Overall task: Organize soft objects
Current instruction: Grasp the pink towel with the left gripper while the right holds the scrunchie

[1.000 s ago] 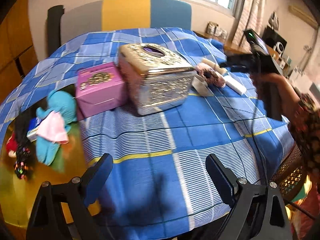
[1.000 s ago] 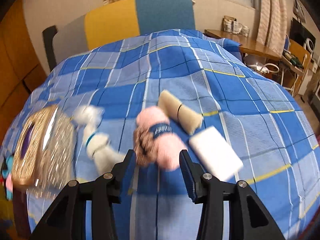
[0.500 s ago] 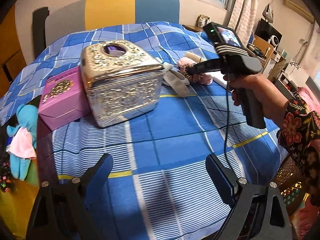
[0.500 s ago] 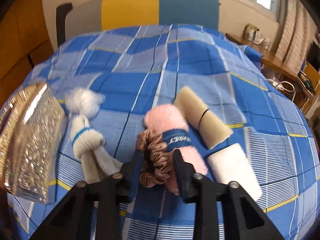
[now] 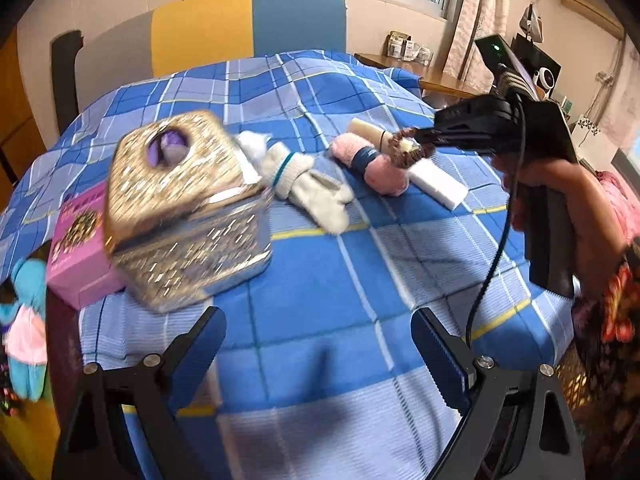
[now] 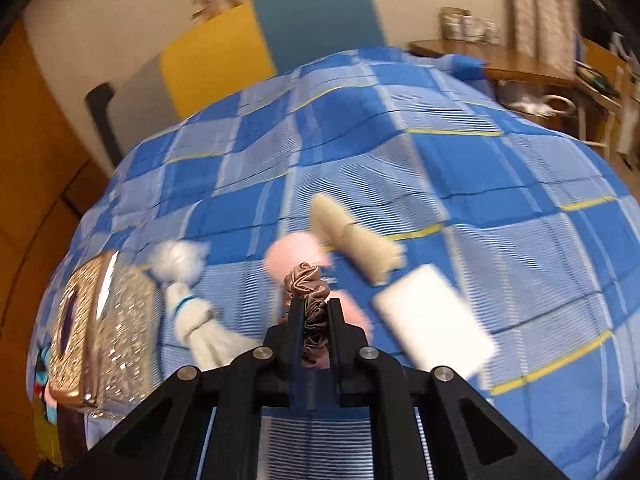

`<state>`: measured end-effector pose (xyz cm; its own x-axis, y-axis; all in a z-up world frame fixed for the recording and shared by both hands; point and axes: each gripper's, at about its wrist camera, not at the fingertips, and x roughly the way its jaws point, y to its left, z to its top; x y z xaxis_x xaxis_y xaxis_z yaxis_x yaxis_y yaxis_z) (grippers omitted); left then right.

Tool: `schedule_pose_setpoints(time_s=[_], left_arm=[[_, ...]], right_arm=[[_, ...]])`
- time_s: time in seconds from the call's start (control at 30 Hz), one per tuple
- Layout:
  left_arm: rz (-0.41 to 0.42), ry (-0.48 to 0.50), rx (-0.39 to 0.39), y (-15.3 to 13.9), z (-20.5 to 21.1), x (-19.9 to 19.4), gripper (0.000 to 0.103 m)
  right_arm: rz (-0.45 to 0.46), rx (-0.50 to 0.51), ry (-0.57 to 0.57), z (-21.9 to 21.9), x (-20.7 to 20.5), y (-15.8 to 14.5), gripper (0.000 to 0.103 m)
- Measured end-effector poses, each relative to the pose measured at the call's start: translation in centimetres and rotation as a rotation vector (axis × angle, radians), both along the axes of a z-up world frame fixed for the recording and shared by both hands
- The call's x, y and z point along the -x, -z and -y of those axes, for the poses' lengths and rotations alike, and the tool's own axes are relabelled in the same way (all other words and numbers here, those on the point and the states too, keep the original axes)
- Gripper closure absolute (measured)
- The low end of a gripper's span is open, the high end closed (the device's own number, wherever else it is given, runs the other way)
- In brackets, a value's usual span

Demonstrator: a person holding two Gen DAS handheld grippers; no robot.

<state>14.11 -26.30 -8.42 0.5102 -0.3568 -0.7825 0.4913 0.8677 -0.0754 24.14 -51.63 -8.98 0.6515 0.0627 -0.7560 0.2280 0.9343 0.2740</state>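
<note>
My right gripper (image 6: 314,306) is shut on a brown satin scrunchie (image 6: 306,286), lifted just above the blue checked cloth (image 6: 400,168). The left wrist view shows the same right gripper (image 5: 420,142) pinching the scrunchie (image 5: 406,150) over a pink fluffy roll (image 5: 374,162). Near it lie a beige roll (image 6: 356,238), a white sponge block (image 6: 434,318) and a white glove (image 5: 304,184) with a fluffy cuff. My left gripper (image 5: 318,344) hangs open over bare cloth in front, holding nothing.
A glittery gold box (image 5: 180,208) with a round top hole stands at the left, with a pink box (image 5: 80,256) behind it. A turquoise plush toy (image 5: 26,320) lies off the cloth's left edge. A chair (image 5: 240,28) stands at the far side.
The right gripper's jaws closed on the scrunchie beside the pink roll and raised it. The left gripper swung to the right, so the gold box slid left in its view.
</note>
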Motion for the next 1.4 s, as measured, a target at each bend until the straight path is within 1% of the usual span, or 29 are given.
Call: schedule_pose_setpoints(time_s=[0.1, 0.27, 0.37, 0.43, 0.5, 0.6, 0.7, 0.8, 0.83, 0.9, 0.97, 1.0, 1.03, 1.1, 1.13, 1.2, 1.23, 1.3, 1.4], left_arm=[[-0.003, -0.006, 0.002, -0.4, 1.9, -1.4, 0.009], [-0.035, -0.021, 0.030, -1.0, 6.3, -4.9, 0.009], [-0.006, -0.030, 0.007, -1.0, 9.0, -6.8, 0.009], [0.000, -0.050, -0.008, -0.6, 10.7, -8.6, 0.009], [-0.019, -0.074, -0.015, 0.0, 11.9, -10.4, 0.009], [-0.069, -0.116, -0.037, 1.7, 13.5, -13.3, 0.009], [-0.104, -0.121, -0.061, 3.3, 15.1, -15.4, 0.009], [-0.131, -0.109, -0.028, 4.1, 16.3, -17.2, 0.009], [-0.136, -0.115, -0.052, 4.6, 16.8, -17.7, 0.009], [-0.147, -0.118, -0.063, 5.3, 17.1, -18.2, 0.009], [-0.191, -0.121, -0.065, 6.4, 17.3, -18.8, 0.010], [-0.216, -0.124, -0.036, 6.8, 17.1, -19.0, 0.016], [-0.242, -0.116, 0.011, 7.1, 16.9, -19.2, 0.021], [-0.257, -0.088, 0.051, 7.2, 17.0, -19.0, 0.047], [-0.246, -0.059, 0.057, 6.8, 17.3, -18.6, 0.055], [-0.200, -0.024, 0.010, 6.0, 18.2, -17.8, 0.063], [-0.194, -0.015, 0.007, 5.7, 18.3, -17.6, 0.064], [-0.205, -0.027, 0.022, 5.2, 18.0, -17.4, 0.069], [-0.204, -0.039, 0.048, 4.0, 16.9, -17.2, 0.071]], right_arm=[[0.000, -0.009, 0.069, 1.9, 0.4, -0.2, 0.093], [0.021, -0.020, 0.163, 4.3, 1.2, -0.6, 0.093], [0.009, -0.039, 0.176, 4.9, 1.2, -0.2, 0.093], [-0.002, -0.027, 0.204, 5.2, 1.2, 0.0, 0.093], [0.000, -0.018, 0.244, 5.8, 1.5, 0.0, 0.093], [0.008, -0.050, 0.291, 7.1, 1.9, 0.1, 0.093], [0.009, -0.042, 0.336, 7.9, 2.2, 0.0, 0.093], [0.033, -0.054, 0.349, 8.1, 2.3, -0.2, 0.093], [0.041, -0.055, 0.345, 8.0, 2.3, -0.3, 0.093], [0.051, -0.050, 0.339, 7.8, 2.1, -0.5, 0.093], [0.057, -0.053, 0.326, 7.5, 1.9, -0.6, 0.093], [0.059, -0.051, 0.324, 7.4, 1.9, -0.6, 0.093], [0.059, -0.045, 0.321, 7.2, 1.8, -0.6, 0.093], [0.058, -0.041, 0.309, 6.9, 1.6, -0.6, 0.093], [0.061, -0.043, 0.307, 6.9, 1.5, -0.6, 0.093], [0.067, -0.041, 0.301, 6.7, 1.5, -0.7, 0.093], [0.070, -0.039, 0.299, 6.6, 1.5, -0.7, 0.093], [0.073, -0.035, 0.292, 6.4, 1.5, -0.7, 0.093], [0.075, -0.029, 0.283, 6.1, 1.5, -0.7, 0.093]])
